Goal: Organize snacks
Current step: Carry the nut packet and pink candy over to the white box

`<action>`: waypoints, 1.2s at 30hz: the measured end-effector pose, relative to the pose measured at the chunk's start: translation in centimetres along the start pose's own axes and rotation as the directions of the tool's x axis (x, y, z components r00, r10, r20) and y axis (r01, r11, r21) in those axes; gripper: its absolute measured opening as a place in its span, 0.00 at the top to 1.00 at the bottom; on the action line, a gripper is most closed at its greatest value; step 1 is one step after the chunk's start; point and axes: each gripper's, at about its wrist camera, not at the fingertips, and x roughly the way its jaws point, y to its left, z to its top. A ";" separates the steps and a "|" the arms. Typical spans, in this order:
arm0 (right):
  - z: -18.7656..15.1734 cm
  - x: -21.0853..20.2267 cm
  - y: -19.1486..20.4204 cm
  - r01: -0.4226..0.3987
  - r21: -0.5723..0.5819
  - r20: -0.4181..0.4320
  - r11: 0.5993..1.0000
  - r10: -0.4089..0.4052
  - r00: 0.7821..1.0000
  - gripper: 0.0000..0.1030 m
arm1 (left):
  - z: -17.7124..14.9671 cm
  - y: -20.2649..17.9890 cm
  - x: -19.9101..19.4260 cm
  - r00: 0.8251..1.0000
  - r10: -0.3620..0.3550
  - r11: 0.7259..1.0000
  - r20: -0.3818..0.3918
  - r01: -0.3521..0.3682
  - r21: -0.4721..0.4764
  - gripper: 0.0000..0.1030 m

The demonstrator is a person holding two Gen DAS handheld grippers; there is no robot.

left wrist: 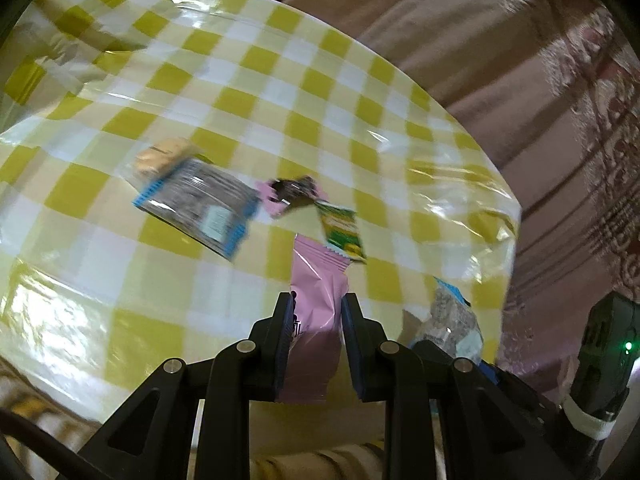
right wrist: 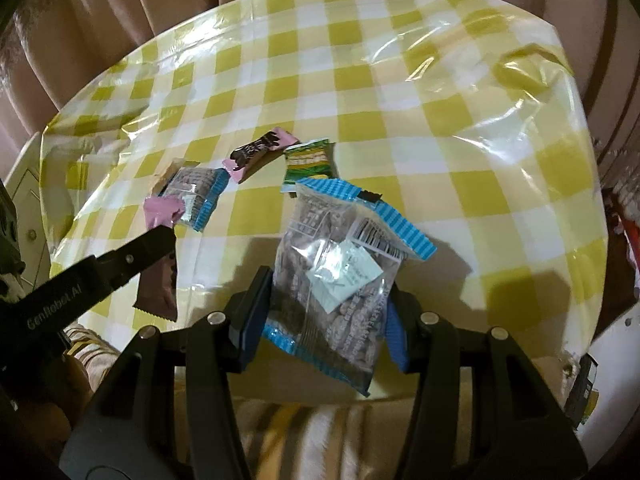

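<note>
Snacks lie scattered on a round table under a yellow-and-white checked cloth (right wrist: pixel 360 92): a blue-edged clear packet (left wrist: pixel 196 204) at the left with a biscuit pack (left wrist: pixel 162 156) touching its far end, a pink-and-dark wrapper (right wrist: pixel 260 152) in the middle and a green packet (right wrist: pixel 310 162) just to its right. The left gripper (left wrist: pixel 316 312) is clenched on a pink wrapper (left wrist: pixel 316 280), held above the near part of the table. The right gripper (right wrist: pixel 324 312) grasps a second blue-edged clear packet (right wrist: pixel 340 256) of brown pieces, lifted at the near edge, with curtains (right wrist: pixel 120 8) hanging beyond the far side.
</note>
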 end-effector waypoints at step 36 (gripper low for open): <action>-11.0 -9.8 -27.1 0.295 0.346 -0.066 0.891 -0.291 0.954 0.46 | -13.4 -24.3 6.2 0.873 -0.228 0.852 -0.430 0.393 0.347 0.75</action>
